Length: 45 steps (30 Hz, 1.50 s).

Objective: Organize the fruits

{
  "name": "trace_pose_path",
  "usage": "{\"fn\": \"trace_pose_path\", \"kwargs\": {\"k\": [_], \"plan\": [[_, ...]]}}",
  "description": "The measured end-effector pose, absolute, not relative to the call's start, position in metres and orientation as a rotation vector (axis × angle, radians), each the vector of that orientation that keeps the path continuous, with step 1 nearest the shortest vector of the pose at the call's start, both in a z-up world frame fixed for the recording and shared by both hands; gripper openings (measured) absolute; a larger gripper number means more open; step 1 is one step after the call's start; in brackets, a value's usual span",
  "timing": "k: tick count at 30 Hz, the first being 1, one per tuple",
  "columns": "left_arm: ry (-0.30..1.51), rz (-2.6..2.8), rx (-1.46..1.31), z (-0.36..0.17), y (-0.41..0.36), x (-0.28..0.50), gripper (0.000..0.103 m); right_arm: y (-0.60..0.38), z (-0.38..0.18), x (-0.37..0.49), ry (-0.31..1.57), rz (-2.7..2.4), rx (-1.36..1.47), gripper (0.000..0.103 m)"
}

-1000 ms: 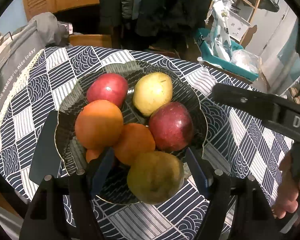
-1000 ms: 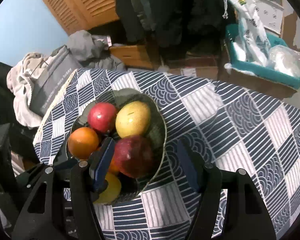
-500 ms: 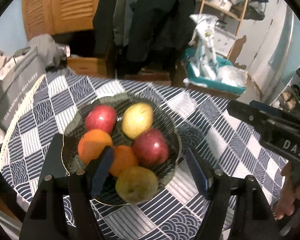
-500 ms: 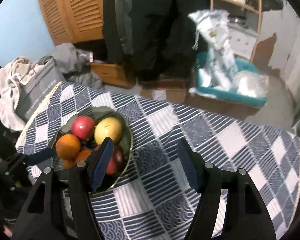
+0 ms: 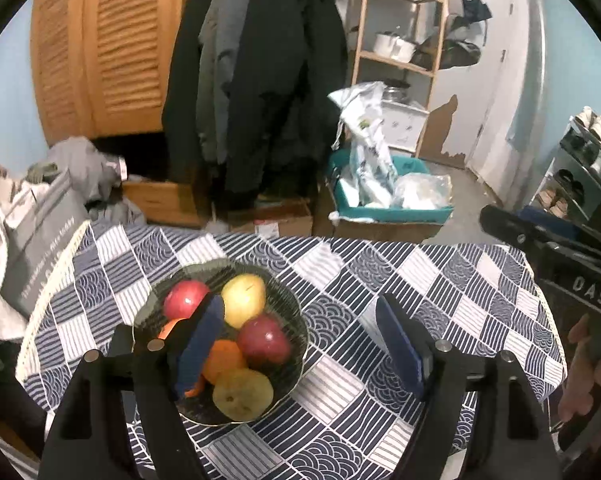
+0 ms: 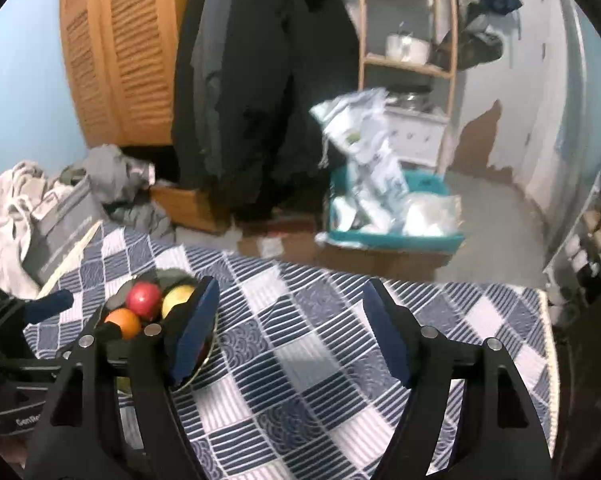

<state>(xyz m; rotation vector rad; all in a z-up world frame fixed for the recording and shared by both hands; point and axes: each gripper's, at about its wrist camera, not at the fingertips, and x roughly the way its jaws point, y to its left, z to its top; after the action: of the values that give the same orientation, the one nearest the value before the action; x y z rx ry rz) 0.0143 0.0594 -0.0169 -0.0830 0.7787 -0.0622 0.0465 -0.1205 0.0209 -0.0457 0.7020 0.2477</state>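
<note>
A dark glass bowl sits on the left part of the blue and white checked tablecloth. It holds two red apples, a yellow pear, oranges and a brownish pear. My left gripper is open and empty, raised above and behind the bowl. My right gripper is open and empty, high over the cloth to the right of the bowl. The right gripper's body shows at the right edge of the left wrist view.
A grey bag and clothes lie off the table's left edge. Beyond the far edge are a wooden box, hanging coats, a teal bin with bags and a wooden shelf.
Both grippers have pulled back and up from the bowl, so the bowl looks smaller and more of the room shows. Both stayed open and empty.
</note>
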Motion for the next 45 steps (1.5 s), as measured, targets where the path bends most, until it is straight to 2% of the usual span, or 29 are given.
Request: {"fn": "trace_pose_path", "kwargs": {"k": [12,16,29,45], "plan": [[0.640,-0.072,-0.065,0.035,0.055,-0.013,0.089,-0.165,0.072,0.000,0.540,0.186,-0.025,0.082],[0.594,-0.057,-0.060,0.048,0.056,-0.020,0.102,-0.176,0.083,-0.012,0.507,0.170,-0.028,0.083],[0.528,-0.045,-0.066,0.066,0.060,-0.030,0.102,-0.193,0.099,-0.040,0.405,0.086,-0.065,0.084],[0.493,-0.049,-0.066,0.076,0.058,-0.038,0.102,-0.201,0.092,-0.036,0.437,0.082,-0.042,0.084]]}}
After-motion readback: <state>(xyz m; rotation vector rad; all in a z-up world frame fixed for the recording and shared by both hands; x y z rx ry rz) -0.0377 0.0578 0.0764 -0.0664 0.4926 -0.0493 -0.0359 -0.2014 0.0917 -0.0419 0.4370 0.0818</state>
